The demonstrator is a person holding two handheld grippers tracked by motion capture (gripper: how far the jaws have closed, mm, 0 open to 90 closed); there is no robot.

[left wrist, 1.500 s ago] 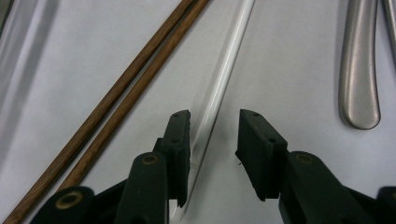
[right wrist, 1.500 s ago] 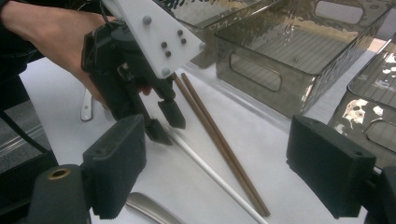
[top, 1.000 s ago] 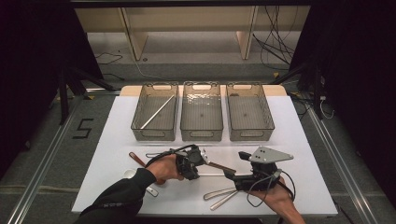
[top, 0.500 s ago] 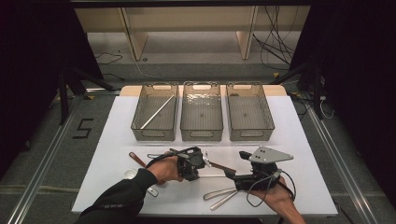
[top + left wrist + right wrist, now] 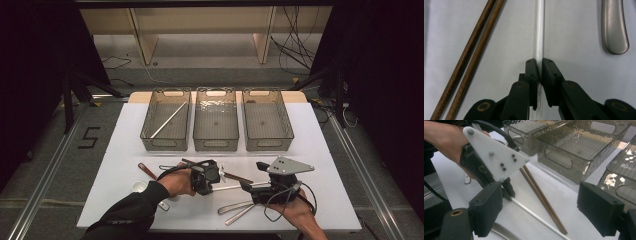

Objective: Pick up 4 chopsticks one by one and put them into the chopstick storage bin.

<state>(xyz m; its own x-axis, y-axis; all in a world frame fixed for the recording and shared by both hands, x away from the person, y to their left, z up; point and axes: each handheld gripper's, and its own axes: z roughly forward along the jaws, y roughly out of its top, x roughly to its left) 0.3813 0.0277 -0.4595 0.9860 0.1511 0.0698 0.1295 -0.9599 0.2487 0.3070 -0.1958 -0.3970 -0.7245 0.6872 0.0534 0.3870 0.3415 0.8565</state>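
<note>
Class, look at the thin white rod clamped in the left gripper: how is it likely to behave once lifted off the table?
The white rod looks straight and rigid, so it should probably stay stiff. Its glossy round surface may slip or swivel between the left gripper jaws. Being so slim, it is likely light, yet apt to roll if dropped.

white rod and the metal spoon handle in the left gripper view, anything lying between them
Nothing: in the left gripper view, bare white table separates the white rod from the metal handle.
</note>
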